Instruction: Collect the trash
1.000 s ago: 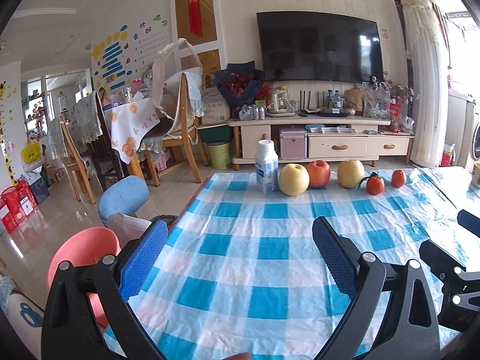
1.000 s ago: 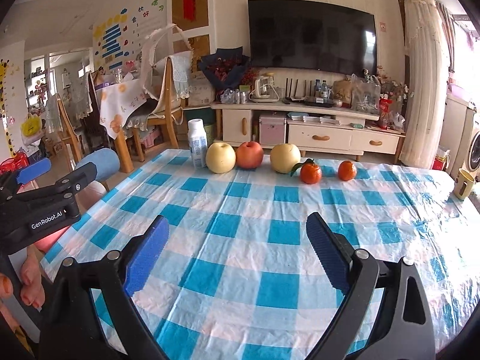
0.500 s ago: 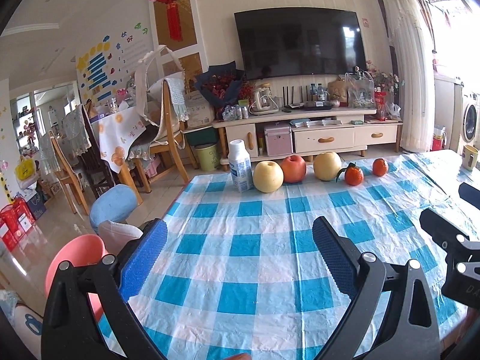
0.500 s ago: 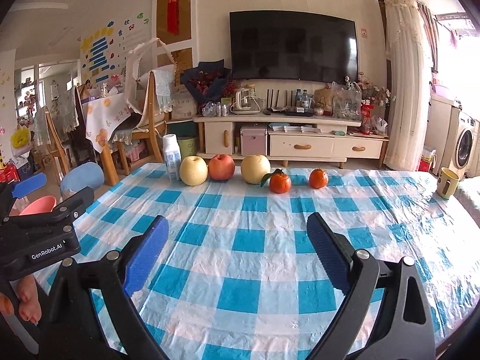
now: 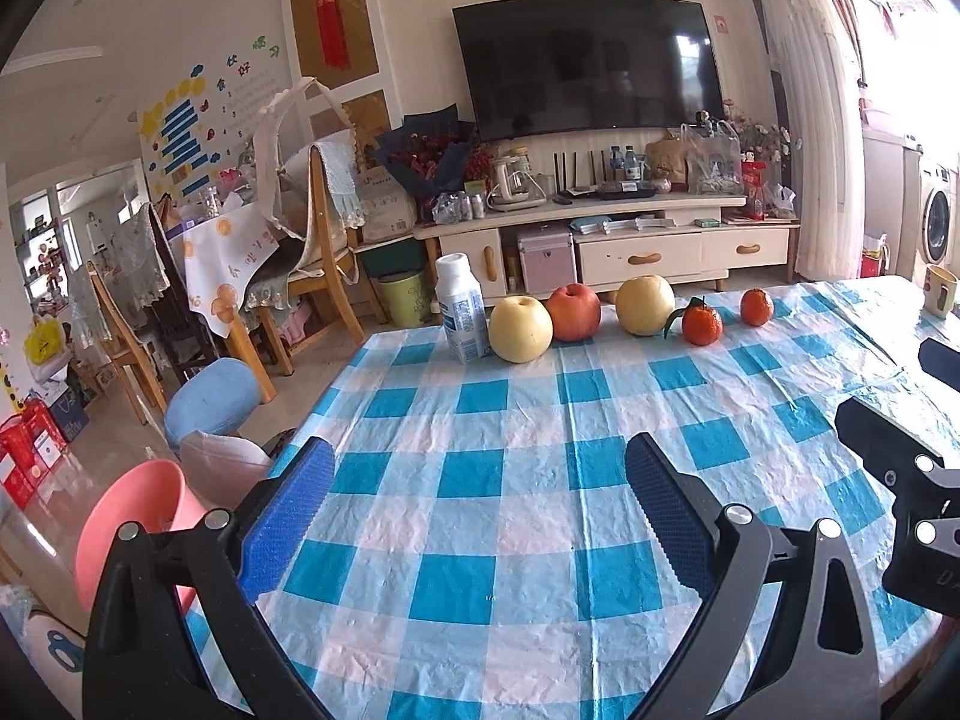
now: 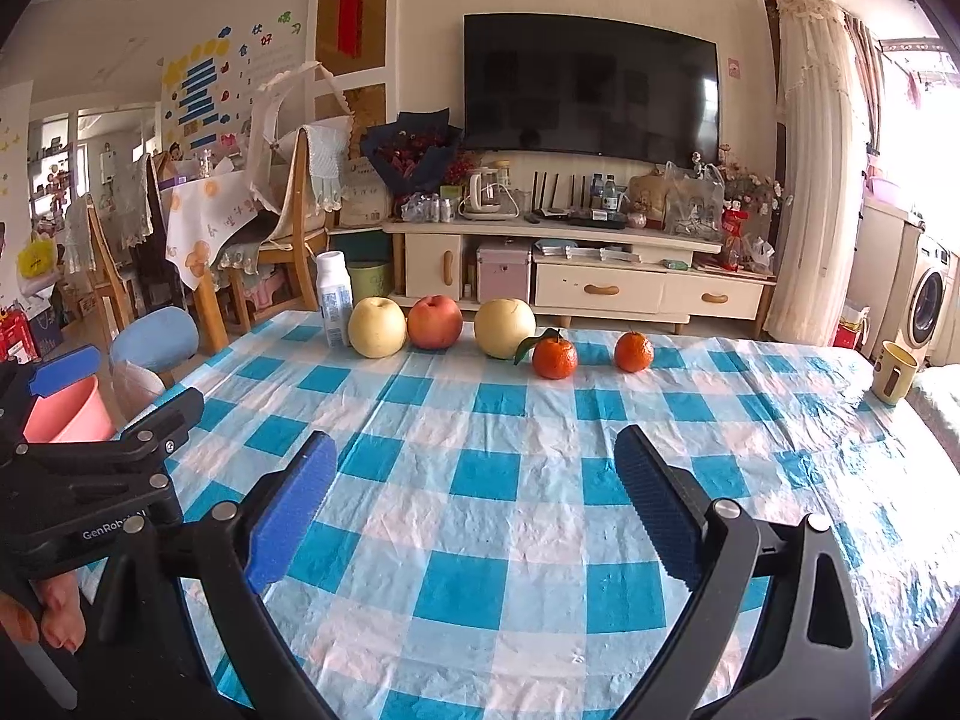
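A white plastic bottle point(image 5: 461, 309) stands at the far edge of the blue-checked table point(image 5: 516, 480), left end of a row of fruit; it also shows in the right wrist view point(image 6: 335, 299). A pink bin point(image 5: 135, 516) stands on the floor left of the table, also seen in the right wrist view point(image 6: 72, 411). My left gripper point(image 5: 480, 486) is open and empty over the near table. My right gripper point(image 6: 474, 474) is open and empty beside it, to the right.
Two yellow pears point(image 5: 521, 329), a red apple point(image 5: 575, 312) and two tangerines point(image 5: 702, 324) line the far edge. A yellow mug point(image 6: 894, 372) stands at the right edge. Blue stool point(image 5: 210, 390) and wooden chairs point(image 5: 324, 252) stand left of the table.
Both grippers have pulled back and lifted slightly from the table, so the fruit row looks farther away. Both stay open and empty.
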`<state>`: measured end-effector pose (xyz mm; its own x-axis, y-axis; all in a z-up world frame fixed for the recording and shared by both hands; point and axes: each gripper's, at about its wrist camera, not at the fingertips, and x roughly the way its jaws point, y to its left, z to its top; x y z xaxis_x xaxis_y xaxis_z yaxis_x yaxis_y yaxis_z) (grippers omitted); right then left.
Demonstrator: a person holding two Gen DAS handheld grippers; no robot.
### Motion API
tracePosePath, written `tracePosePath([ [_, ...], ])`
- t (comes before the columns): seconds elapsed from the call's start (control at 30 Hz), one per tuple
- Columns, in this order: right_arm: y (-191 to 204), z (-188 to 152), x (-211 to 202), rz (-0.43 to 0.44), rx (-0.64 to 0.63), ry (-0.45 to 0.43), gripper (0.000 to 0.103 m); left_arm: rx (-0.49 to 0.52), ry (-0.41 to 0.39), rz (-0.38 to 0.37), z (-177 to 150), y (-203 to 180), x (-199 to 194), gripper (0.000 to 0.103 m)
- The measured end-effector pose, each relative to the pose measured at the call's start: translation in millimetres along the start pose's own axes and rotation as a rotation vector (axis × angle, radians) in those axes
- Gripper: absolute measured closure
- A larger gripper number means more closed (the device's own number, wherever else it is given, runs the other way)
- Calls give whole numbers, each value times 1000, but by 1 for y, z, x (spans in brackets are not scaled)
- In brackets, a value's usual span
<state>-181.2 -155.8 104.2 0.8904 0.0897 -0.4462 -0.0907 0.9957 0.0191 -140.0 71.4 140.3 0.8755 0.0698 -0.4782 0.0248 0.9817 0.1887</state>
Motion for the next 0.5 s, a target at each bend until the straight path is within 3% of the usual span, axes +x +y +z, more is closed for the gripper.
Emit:
tracePosePath([
  [0.23,-5,-5,17,2,24,43,8,-12,51,-18,-8,-7,23,7],
  [0.5,-24,-17,71,-50,75,173,6,-58,256,-41,-28,-27,92,7],
])
